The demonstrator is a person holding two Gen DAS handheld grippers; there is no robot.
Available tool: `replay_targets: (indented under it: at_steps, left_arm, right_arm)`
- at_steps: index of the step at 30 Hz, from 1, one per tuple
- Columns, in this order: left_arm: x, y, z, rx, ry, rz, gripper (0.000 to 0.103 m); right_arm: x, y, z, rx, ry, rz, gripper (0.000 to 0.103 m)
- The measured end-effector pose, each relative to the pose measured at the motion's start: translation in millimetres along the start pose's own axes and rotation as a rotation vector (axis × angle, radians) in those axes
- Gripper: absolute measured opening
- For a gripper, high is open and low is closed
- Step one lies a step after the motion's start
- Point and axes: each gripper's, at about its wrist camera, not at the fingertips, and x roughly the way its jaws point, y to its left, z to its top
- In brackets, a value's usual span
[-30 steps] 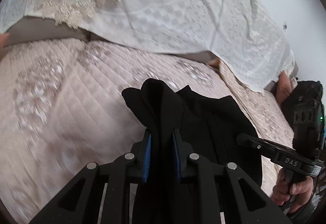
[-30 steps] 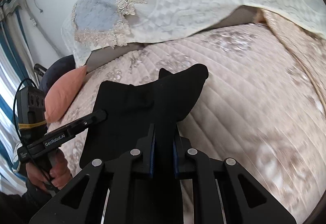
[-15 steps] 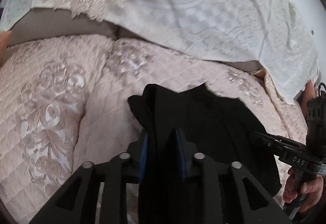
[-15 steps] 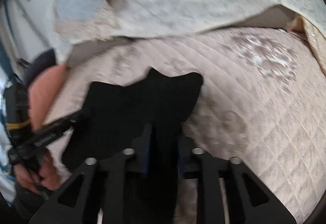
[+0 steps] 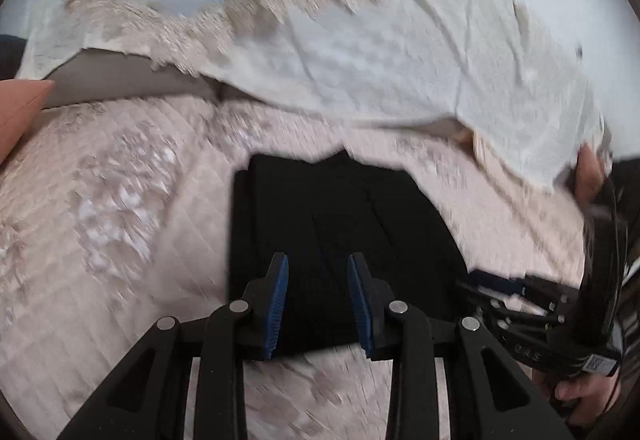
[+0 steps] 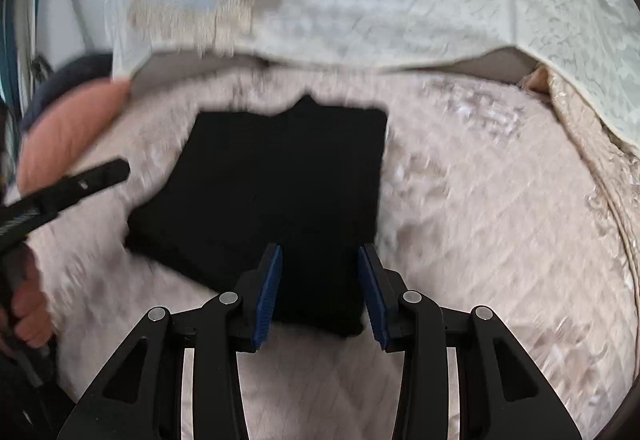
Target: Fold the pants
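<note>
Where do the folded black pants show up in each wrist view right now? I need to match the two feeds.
Left wrist: black pants lie centre frame on the quilted bed cover, running down between the blue pads.
Right wrist: black pants sit centre, slightly left, their near edge between the pads.
Shared landmark: the white lace bedspread across the top.

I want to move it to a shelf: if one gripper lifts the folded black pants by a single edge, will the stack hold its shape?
Probably not. The black pants are soft layered cloth lying flat on the quilted bedspread, so they would likely droop and unfold. The fabric looks light, unlikely to slip or roll.
</note>
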Motion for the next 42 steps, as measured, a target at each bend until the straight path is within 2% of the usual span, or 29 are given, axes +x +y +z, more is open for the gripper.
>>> replay_targets:
  at_steps: [2, 5, 8, 11, 19, 27, 42]
  left_arm:
    - [16, -4, -11, 0.008, 0.060, 0.044, 0.034]
    - [5, -12, -17, 0.038, 0.033, 0.076, 0.034]
    - [-12, -17, -18, 0.027, 0.024, 0.088, 0.034]
    - [-29, -21, -26, 0.014, 0.011, 0.113, 0.034]
    - [-49, -34, -56, 0.020, 0.063, 0.158, 0.034]
    - [-56, -39, -69, 0.031, 0.076, 0.157, 0.034]
    - [-54, -39, -74, 0.033, 0.084, 0.155, 0.034]
  right_arm:
    - [-1, 0, -1, 0.000, -0.004, -0.025, 0.043]
    - [-18, -2, 0, 0.021, -0.015, -0.010, 0.044]
    - [-38, 3, -5, 0.002, -0.040, -0.023, 0.045]
    - [-56, 9, -15, 0.005, -0.054, 0.004, 0.046]
    - [-73, 32, -46, -0.010, -0.033, 0.018, 0.048]
    - [-74, 37, -61, -0.006, -0.006, 0.005, 0.048]
    - [-73, 43, -63, -0.024, 0.003, -0.004, 0.048]
